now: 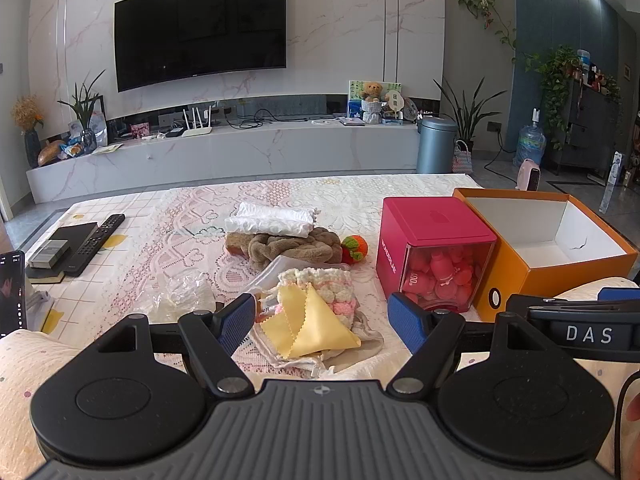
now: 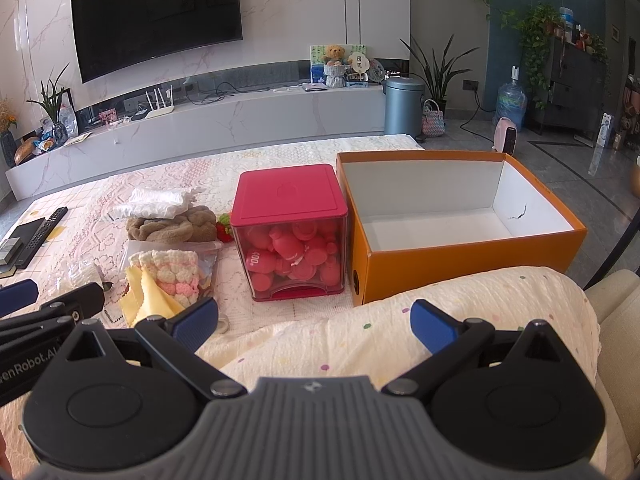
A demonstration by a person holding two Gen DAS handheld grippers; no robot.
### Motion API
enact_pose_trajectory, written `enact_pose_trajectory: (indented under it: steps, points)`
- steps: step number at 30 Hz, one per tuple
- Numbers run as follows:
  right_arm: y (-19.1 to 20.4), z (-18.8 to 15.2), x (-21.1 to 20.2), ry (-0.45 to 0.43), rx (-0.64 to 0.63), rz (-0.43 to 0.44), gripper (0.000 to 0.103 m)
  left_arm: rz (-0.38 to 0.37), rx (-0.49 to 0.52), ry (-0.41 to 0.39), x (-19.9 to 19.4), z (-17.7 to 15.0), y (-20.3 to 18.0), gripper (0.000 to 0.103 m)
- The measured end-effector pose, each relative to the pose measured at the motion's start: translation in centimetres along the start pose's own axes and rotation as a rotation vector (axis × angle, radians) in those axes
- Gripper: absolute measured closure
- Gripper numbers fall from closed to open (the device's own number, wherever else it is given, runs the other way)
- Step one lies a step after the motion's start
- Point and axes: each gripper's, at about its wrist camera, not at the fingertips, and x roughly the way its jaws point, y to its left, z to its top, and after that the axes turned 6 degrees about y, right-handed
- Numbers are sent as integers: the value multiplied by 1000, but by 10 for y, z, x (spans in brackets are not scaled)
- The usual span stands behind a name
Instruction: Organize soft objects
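tablecloth (image 1: pixel 192 216): lace-patterned cloth
yellow cloth (image 1: pixel 316 320): smooth, pinked edges
knit (image 1: pixel 320 284): chunky yarn
brown towel (image 1: pixel 288 246): fuzzy plush
orange box (image 2: pixel 460 256): matt cardboard
red box (image 2: pixel 292 200): glossy plastic, clear walls
pads (image 1: pixel 240 320): textured blue rubber

The left gripper (image 1: pixel 322 320) was held low and level, its 2 blue-padded fingers (image 1: pixel 404 318) spread wide with nothing between them. The right gripper (image 2: pixel 314 324) sat close beside it, likewise level, fingers (image 2: pixel 434 326) spread wide and empty.

Open orange box (image 2: pixel 460 256) unobstructed above — pink container (image 2: pixel 292 232) just beside, left.
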Motion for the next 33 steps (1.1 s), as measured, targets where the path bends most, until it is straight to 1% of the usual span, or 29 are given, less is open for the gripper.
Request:
enact_pose_trajectory:
  steps: [14,20,23,25,27,28,29,30,31,32,33]
  points:
    - [1,0,-1,6,-6,-2,3,-2,-2,2,1,0,0,14]
    - [-1,-1,0,12,-16,0,3,-14,2,16,11,-4,-3,14]
    - [5,1,4,16,-38,-4,3,-17,3,23,11,-5,0,15]
    - [8,2,4,7,-54,4,3,-27,2,28,11,-5,3,17]
    - [9,3,5,-18,-58,23,3,-42,6,36,13,-6,7,25]
    - [10,4,5,-31,-68,42,5,-45,6,45,12,-2,13,26]
    - [12,5,6,-36,-86,58,9,-45,6,51,14,-2,16,30]
    - [15,7,7,-35,-108,71,11,-43,4,59,15,-2,20,34]
    - [18,8,9,-28,-130,82,14,-44,2,75,18,-2,24,35]
    - [22,10,12,-21,-149,93,19,-57,1,99,21,0,28,36]
    - [25,11,14,-16,-163,104,22,-76,-4,118,23,0,32,41]
